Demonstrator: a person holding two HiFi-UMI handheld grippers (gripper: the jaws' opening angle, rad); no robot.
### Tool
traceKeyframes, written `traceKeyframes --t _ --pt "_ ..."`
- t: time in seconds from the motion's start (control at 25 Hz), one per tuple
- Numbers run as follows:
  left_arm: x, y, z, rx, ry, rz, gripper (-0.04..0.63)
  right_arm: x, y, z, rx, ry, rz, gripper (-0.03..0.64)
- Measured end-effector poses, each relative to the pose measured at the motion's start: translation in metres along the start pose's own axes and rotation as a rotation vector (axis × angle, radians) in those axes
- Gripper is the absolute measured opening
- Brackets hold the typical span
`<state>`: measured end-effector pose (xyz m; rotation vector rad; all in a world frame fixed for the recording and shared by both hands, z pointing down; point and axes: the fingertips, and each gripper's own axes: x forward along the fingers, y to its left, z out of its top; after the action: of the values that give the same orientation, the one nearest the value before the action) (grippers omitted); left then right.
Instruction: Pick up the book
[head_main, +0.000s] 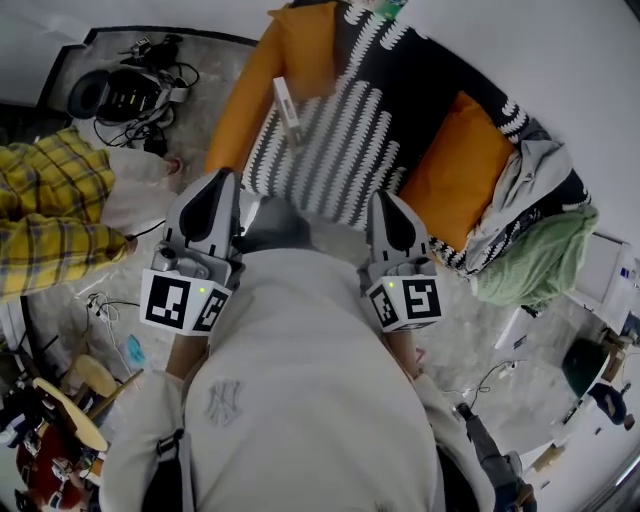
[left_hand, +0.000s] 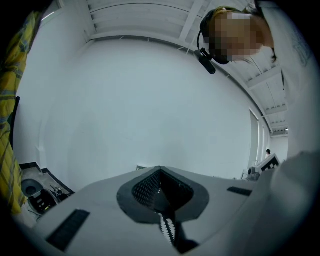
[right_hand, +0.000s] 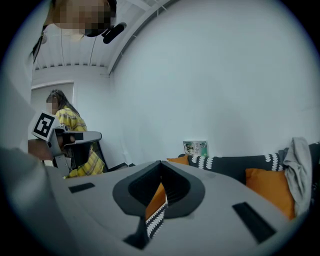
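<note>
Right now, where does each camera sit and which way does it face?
Head view: on the person's head, steeply down onto the black-and-white cover; shows their white top, left tool, right tool.
Left gripper view: on the left tool, facing a bare white wall; shows its shut jaws, the white top.
Right gripper view: on the right tool, facing the cover and the book by the wall; shows its shut jaws, the left tool.
Shared: head and right gripper views both show orange cushions.

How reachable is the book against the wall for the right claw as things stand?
Probably not yet. The book stands at the far end of the patterned cover, well beyond the right claw, whose jaws are shut. Nothing seems to block the way; it likely needs to move closer and open.
</note>
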<state>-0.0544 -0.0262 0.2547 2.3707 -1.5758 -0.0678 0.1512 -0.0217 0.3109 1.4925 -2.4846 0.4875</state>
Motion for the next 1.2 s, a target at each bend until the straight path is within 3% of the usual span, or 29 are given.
traceKeyframes --t 0.32,0.6,1.2 --pt "0.008 0.049 0.011 0.034 0.032 0.05 0.009 0.024 0.003 0.011 0.012 0.003 -0.032 0.017" --pt "0.03 0.064 0.023 0.052 0.045 0.003 0.009 0.043 0.006 0.018 0.04 0.016 -0.064 0.017" --pt "0.052 0.092 0.043 0.006 -0.027 -0.083 0.009 0.079 0.023 0.026 0.028 -0.002 -0.109 0.017"
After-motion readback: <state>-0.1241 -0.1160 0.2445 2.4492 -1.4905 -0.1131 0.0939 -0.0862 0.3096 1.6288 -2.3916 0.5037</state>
